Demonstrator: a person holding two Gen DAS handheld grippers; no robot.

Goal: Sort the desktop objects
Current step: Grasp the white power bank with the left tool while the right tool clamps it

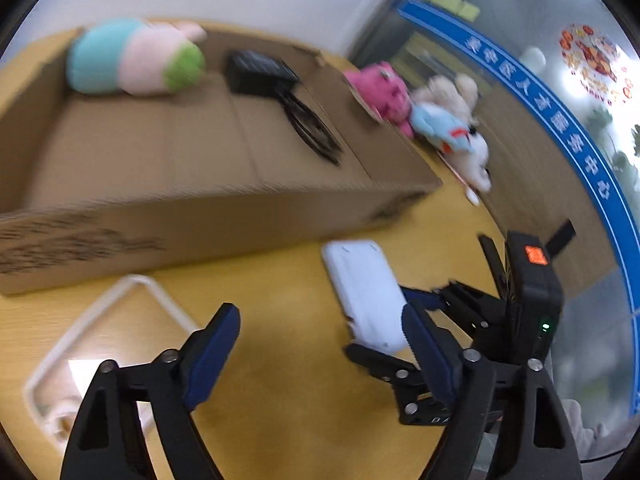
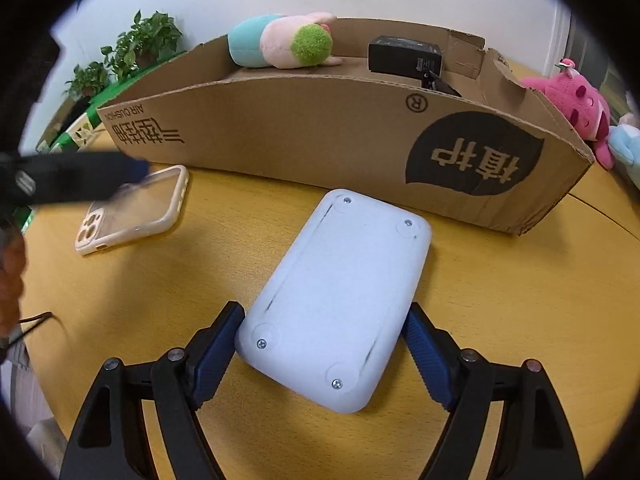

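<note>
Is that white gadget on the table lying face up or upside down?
Upside down: the white gadget shows its underside, with four screws and round foot pads facing up.

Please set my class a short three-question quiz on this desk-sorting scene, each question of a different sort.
1. True or false: the black adapter lies inside the cardboard box.
2. What sits between the right gripper's jaws? A mug; B white device; C scissors.
3. Short answer: is the phone case in the box or on the table?
Key: 1 true; 2 B; 3 on the table.
</note>
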